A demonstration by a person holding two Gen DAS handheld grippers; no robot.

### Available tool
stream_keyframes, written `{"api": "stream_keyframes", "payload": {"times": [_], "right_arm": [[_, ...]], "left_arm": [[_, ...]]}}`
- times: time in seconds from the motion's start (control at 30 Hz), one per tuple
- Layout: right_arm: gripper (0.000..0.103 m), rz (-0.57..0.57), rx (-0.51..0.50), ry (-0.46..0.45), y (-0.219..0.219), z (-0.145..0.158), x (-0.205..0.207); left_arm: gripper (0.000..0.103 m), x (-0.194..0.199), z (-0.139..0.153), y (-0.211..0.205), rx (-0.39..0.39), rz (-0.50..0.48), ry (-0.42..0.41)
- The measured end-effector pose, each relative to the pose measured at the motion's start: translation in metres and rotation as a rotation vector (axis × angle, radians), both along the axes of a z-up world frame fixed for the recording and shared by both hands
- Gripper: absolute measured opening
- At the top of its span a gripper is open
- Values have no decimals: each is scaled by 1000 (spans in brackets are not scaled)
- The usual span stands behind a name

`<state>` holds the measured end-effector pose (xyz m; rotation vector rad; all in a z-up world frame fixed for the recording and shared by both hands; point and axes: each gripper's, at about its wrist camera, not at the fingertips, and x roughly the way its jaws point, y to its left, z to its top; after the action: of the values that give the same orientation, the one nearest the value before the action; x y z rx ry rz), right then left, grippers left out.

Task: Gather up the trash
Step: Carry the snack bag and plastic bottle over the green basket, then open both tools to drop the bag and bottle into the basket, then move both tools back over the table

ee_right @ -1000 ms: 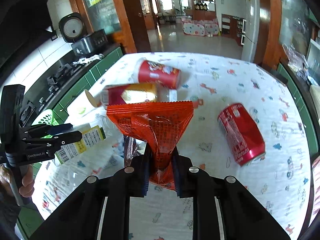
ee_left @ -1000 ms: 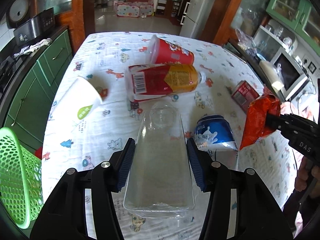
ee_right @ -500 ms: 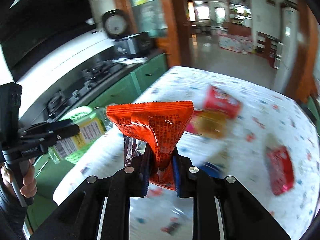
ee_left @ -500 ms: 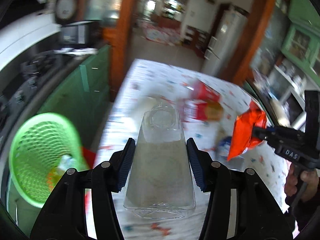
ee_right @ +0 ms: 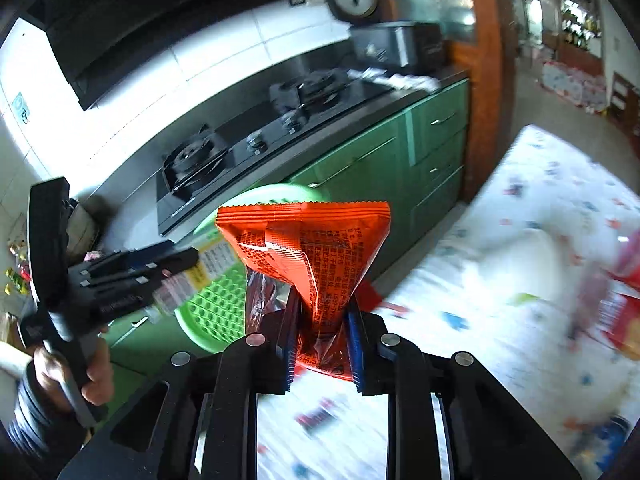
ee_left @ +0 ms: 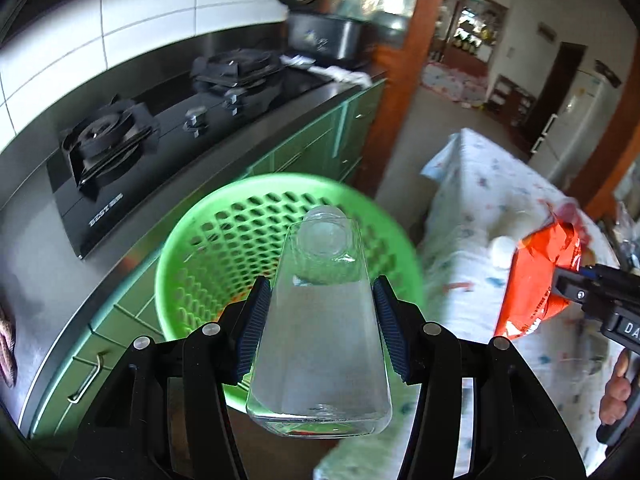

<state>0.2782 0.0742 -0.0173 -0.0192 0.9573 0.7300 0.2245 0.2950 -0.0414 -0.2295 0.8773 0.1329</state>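
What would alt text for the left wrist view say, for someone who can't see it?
The left claw grips a clear plastic bottle pointing at a green perforated basket beside a gas stove. At right, the other claw holds an orange snack wrapper over a patterned tablecloth.

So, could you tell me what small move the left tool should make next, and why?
Probably ease the left tool a little forward and open it. It is shut on the clear bottle, whose neck already sits in line with the mouth of the green basket, so the bottle would likely drop inside.
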Motion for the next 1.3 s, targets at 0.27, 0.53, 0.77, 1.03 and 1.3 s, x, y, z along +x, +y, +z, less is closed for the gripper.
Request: {"api": "stream_keyframes", "payload": {"times": [0.27, 0.53, 0.77, 1.03, 1.3], "right_arm": [[36, 42, -8, 89, 76, -45, 23], [63, 56, 11, 122, 102, -58, 29], [75, 19, 19, 79, 73, -42, 23], [79, -154, -78, -8, -32, -29, -2], [82, -429, -135, -30, -164, -22, -29]], "left_arm": [[54, 4, -31, 43, -58, 75, 53], [66, -8, -25, 58, -55, 114, 30], [66, -11, -7, 52, -44, 108, -3], [68, -1, 12, 0, -43, -5, -53], [79, 19, 19, -74, -33, -167, -75]]}}
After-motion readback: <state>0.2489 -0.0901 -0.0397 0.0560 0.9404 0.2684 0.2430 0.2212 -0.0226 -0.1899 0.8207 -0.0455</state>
